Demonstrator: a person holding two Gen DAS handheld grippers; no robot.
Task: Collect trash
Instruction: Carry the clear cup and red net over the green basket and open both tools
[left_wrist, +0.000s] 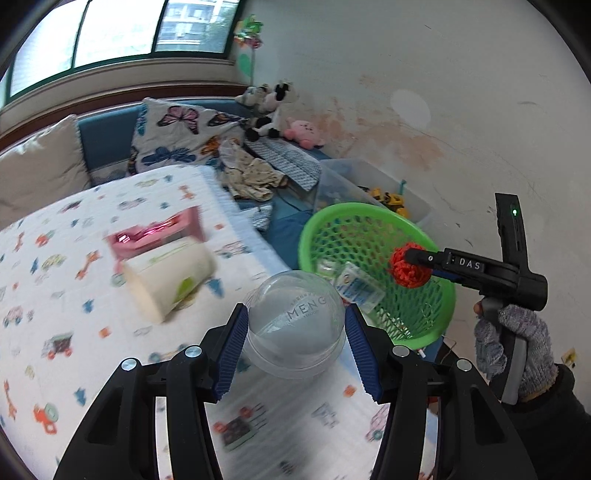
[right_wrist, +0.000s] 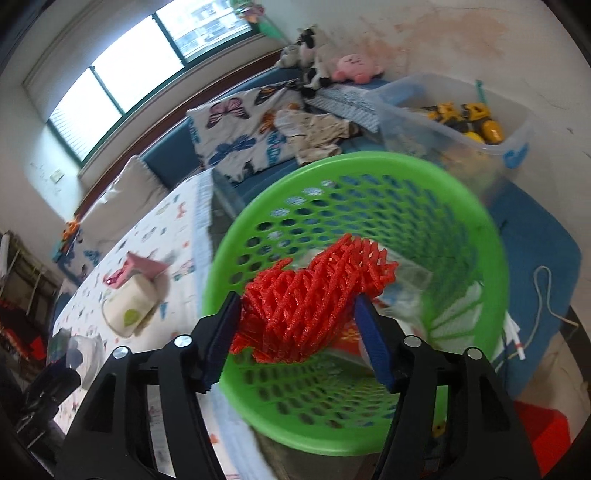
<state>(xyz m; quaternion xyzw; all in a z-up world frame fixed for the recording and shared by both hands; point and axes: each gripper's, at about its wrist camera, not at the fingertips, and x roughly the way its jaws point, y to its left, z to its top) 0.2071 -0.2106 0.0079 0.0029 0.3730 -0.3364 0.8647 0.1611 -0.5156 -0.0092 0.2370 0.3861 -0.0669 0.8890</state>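
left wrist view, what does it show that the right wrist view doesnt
Only the left wrist view shows the left gripper with its jaws around the clear dome lid, and the gloved hand holding the right gripper from outside. Only the right wrist view shows the red foam net close up between the right gripper's jaws, and a white cord on the floor. Both show the green basket, the white cup and the toy bin.
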